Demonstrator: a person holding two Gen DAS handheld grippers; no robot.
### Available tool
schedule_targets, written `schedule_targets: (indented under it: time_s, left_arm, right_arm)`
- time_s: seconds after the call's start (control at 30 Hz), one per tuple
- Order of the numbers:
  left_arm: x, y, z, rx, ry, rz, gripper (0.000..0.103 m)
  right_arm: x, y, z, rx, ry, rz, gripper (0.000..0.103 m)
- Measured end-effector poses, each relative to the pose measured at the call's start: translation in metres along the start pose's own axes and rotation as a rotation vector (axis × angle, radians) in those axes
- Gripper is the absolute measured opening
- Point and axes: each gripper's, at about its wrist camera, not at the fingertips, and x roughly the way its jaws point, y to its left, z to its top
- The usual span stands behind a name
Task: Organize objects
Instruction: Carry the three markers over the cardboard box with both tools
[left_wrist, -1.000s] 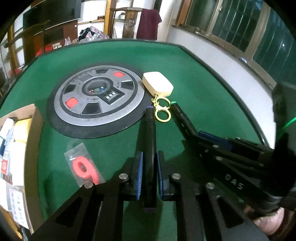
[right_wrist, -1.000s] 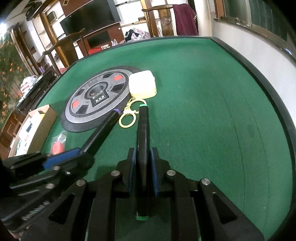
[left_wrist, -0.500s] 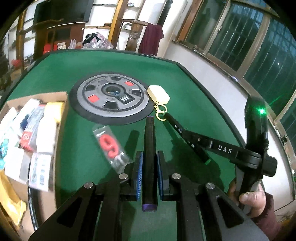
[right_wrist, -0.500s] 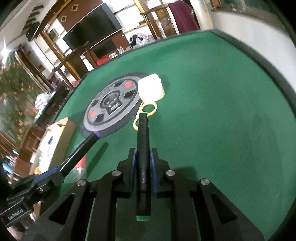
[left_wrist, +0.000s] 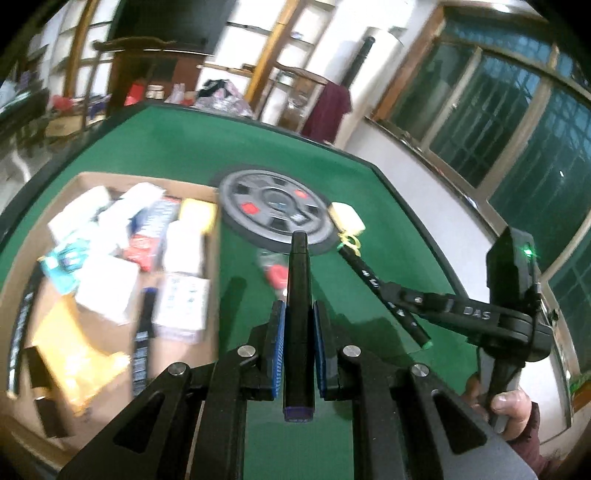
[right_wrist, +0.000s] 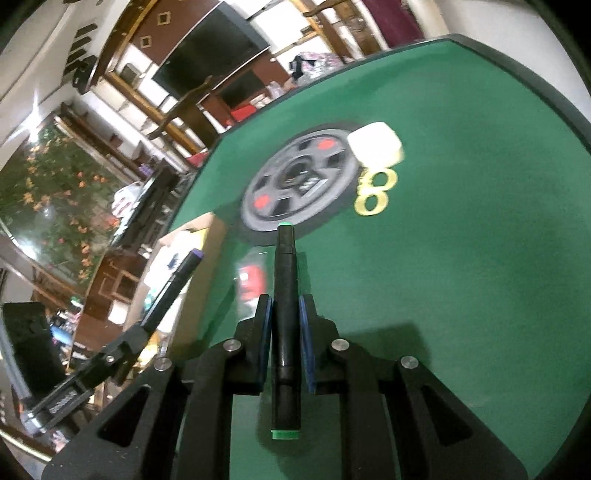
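Both tools clenched, each on a black marker. Left tool (left_wrist: 298, 325) grips the purple-capped marker (left_wrist: 298, 295); right tool (right_wrist: 285, 325) grips the green-capped marker (right_wrist: 285, 306), each marker lying along its tool's line and sticking out front and back. Landmark: the grey disc (left_wrist: 275, 206) on the green bench (left_wrist: 177, 155). A second ago both marker tips sat close together just this side of the disc, near the cream pouch (left_wrist: 347, 218) with its gold rings. Now the left tool has swung away from the disc toward the cardboard box (left_wrist: 74, 184), which fills the left half of its view where only a corner showed before; its marker tip has lifted and sits over the disc's near rim in the picture. The right tool has rolled and trails, its tip short of the disc's near edge. Pouch unmoved, touching the disc's far-right rim; the red item in a clear bag (left_wrist: 275, 271) lies between disc and tools, untouched. Reading: both markers are picked and in transit, the left leading to the box, already full of packets and another pen. Drop-off not yet done; pouch and bagged item remain to be sorted.
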Motion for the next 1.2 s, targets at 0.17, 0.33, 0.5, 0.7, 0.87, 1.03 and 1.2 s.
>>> schedule_targets:
  time_s: [0.17, 0.33, 0.5, 0.7, 0.87, 1.03, 1.2]
  left_arm:
    - [-0.026, 0.047, -0.004, -0.083, -0.050, 0.060, 0.011]
    - [-0.048, 0.097, -0.011, -0.167, -0.089, 0.114, 0.011]
    - [-0.046, 0.132, -0.019, -0.217, -0.082, 0.154, 0.011]
    - [-0.038, 0.162, -0.028, -0.255, -0.054, 0.164, 0.011]
    - [-0.037, 0.169, -0.033, -0.268, -0.041, 0.160, 0.011]
    - [-0.036, 0.170, -0.032, -0.261, -0.032, 0.175, 0.011]
    - [-0.033, 0.170, -0.035, -0.240, -0.008, 0.204, 0.012]
  right_arm:
    - [0.019, 0.042, -0.003, -0.029, 0.050, 0.075, 0.013]
    - [0.046, 0.086, -0.009, -0.083, 0.097, 0.109, 0.013]
    - [0.076, 0.128, -0.020, -0.147, 0.145, 0.114, 0.013]
    - [0.112, 0.157, -0.037, -0.202, 0.213, 0.079, 0.013]
    - [0.138, 0.170, -0.051, -0.234, 0.263, 0.043, 0.013]
    - [0.152, 0.173, -0.060, -0.231, 0.296, 0.028, 0.013]
    - [0.158, 0.176, -0.063, -0.211, 0.317, 0.036, 0.013]
